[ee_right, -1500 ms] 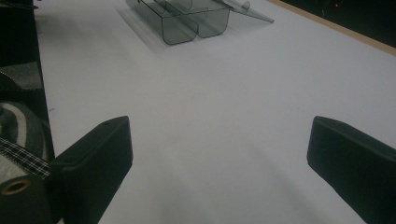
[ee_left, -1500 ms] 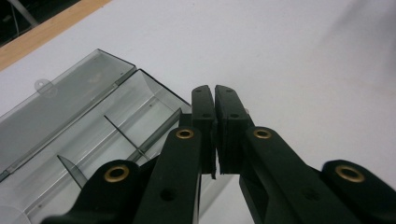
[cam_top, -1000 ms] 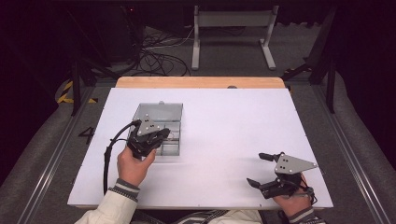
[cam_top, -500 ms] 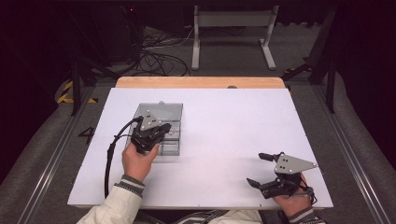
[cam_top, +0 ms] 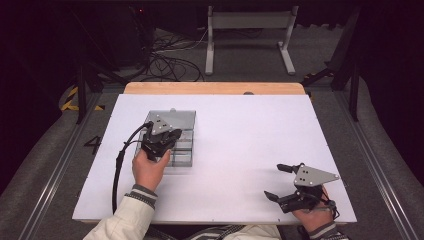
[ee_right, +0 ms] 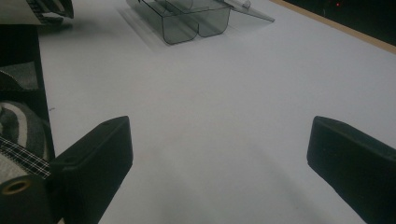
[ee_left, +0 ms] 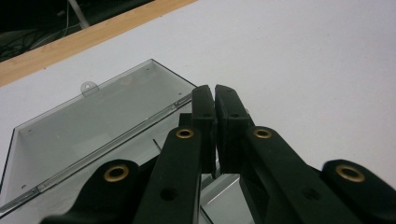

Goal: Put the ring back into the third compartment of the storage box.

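A clear plastic compartment box [cam_top: 184, 150] lies on the left half of the white table, its lid [ee_left: 93, 121] folded back flat on the far side. My left gripper [cam_top: 170, 136] hovers over the box's compartments with its jaws together and nothing visible between them; in the left gripper view the shut gripper [ee_left: 215, 93] points toward the lid's hinge. At the front right, my right gripper [cam_top: 274, 181] rests near the table edge with its jaws wide apart. The right gripper [ee_right: 219, 154] has only bare table between its fingers, and the box [ee_right: 191, 21] sits far off.
The white table top [cam_top: 250, 130] has a wooden strip [cam_top: 215, 88] along its far edge. A black cable [cam_top: 119, 165] trails from the left gripper down the table's left side. Dark floor with cables and a metal stand lies beyond.
My left gripper has moved forward and slightly down over the box, still shut. The right gripper has stayed where it was.
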Tool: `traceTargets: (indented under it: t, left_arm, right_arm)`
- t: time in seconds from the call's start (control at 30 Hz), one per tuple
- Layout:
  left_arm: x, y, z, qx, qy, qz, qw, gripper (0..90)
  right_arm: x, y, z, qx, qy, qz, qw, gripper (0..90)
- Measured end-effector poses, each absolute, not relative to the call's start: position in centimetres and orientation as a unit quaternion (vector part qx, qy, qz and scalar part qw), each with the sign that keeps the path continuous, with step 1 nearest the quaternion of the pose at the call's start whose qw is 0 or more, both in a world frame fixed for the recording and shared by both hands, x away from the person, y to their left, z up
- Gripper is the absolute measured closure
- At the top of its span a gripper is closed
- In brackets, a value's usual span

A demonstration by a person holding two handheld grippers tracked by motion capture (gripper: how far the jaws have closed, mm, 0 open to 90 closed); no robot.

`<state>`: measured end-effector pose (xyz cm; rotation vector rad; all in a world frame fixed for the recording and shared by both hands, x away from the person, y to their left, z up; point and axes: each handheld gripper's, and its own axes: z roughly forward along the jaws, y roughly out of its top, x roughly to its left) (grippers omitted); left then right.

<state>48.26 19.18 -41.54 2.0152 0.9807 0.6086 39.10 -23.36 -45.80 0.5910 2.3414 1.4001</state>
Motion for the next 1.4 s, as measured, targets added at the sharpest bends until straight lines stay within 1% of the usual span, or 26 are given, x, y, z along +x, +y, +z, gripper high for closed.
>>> traceTargets:
  t: [0.2, 0.37, 0.57, 0.93, 1.4]
  left_arm:
    - [49.0, 19.2, -42.0, 0.796, 0.398, 0.234, 0.392, 87.5]
    - [49.8, 19.1, -42.5, 0.793, 0.412, 0.215, 0.394, 87.5]
    - [50.6, 19.2, -43.0, 0.798, 0.420, 0.208, 0.379, 87.5]
    - [51.7, 19.1, -44.0, 0.807, 0.440, 0.171, 0.355, 87.5]
    - [51.9, 18.3, -45.0, 0.828, 0.424, 0.169, 0.326, 87.5]
  right_arm:
    - [39.1, -23.4, -45.8, 0.208, 0.827, 0.493, 0.174, 7.5]
    - [39.1, -23.4, -45.8, 0.208, 0.827, 0.493, 0.174, 7.5]
    - [39.1, -23.4, -45.9, 0.209, 0.827, 0.492, 0.173, 7.5]
    - [39.2, -23.3, -45.9, 0.209, 0.828, 0.491, 0.172, 7.6]
    - [39.2, -23.3, -45.9, 0.208, 0.828, 0.492, 0.171, 7.6]
